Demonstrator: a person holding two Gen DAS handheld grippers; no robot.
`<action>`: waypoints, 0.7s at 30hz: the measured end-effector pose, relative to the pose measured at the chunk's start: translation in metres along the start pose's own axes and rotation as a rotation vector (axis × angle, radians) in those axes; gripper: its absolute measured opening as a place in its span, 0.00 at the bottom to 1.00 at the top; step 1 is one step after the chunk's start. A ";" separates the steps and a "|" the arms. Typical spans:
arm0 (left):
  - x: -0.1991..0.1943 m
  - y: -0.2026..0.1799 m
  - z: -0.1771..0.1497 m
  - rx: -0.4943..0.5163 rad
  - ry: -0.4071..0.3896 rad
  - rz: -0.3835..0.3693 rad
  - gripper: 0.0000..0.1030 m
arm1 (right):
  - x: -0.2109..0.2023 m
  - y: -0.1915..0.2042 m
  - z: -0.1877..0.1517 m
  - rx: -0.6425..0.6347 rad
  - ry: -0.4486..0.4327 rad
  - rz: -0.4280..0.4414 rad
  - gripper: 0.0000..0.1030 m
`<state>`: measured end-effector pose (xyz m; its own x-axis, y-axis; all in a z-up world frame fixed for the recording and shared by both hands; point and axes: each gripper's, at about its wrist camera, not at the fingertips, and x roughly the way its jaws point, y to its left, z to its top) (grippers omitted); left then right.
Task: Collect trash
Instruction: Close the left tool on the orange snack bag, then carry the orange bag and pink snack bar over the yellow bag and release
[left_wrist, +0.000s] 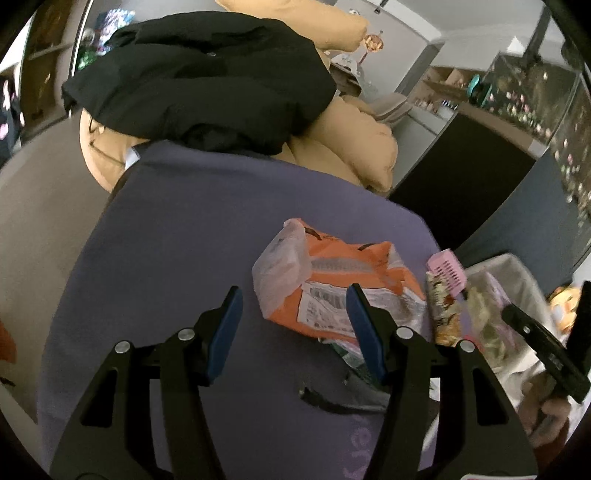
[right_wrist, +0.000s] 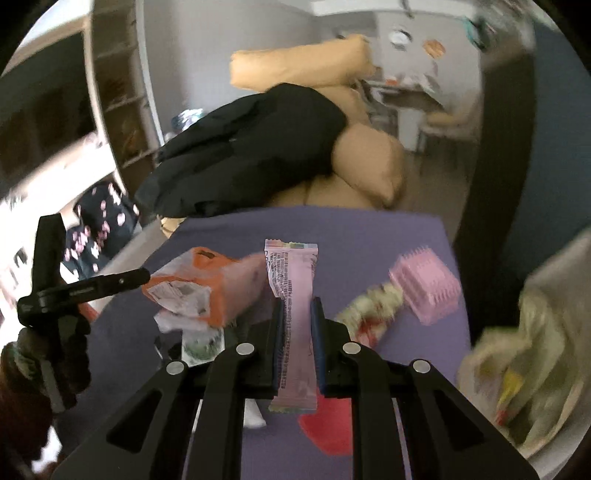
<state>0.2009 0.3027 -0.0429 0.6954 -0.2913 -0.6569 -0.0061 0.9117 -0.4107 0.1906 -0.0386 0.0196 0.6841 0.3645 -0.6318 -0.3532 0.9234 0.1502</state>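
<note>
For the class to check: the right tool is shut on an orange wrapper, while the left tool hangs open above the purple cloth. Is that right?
Not quite. The right tool is shut on a pink wrapper, as the right wrist view shows; the orange packet lies ungripped on the purple cloth. The rest stands: the left tool hangs open above that cloth.
</note>
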 end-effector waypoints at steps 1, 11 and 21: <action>0.006 -0.004 0.002 0.028 0.001 0.025 0.54 | 0.000 -0.005 -0.004 0.013 0.003 -0.004 0.14; 0.042 -0.015 0.009 0.077 0.077 0.095 0.27 | -0.015 -0.028 -0.032 0.068 -0.023 -0.018 0.14; -0.030 -0.065 0.022 0.123 -0.095 0.072 0.23 | -0.045 -0.046 -0.032 0.068 -0.095 -0.024 0.14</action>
<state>0.1960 0.2588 0.0176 0.7613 -0.2003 -0.6167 0.0257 0.9597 -0.2800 0.1557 -0.1014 0.0170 0.7507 0.3485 -0.5613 -0.2938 0.9370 0.1889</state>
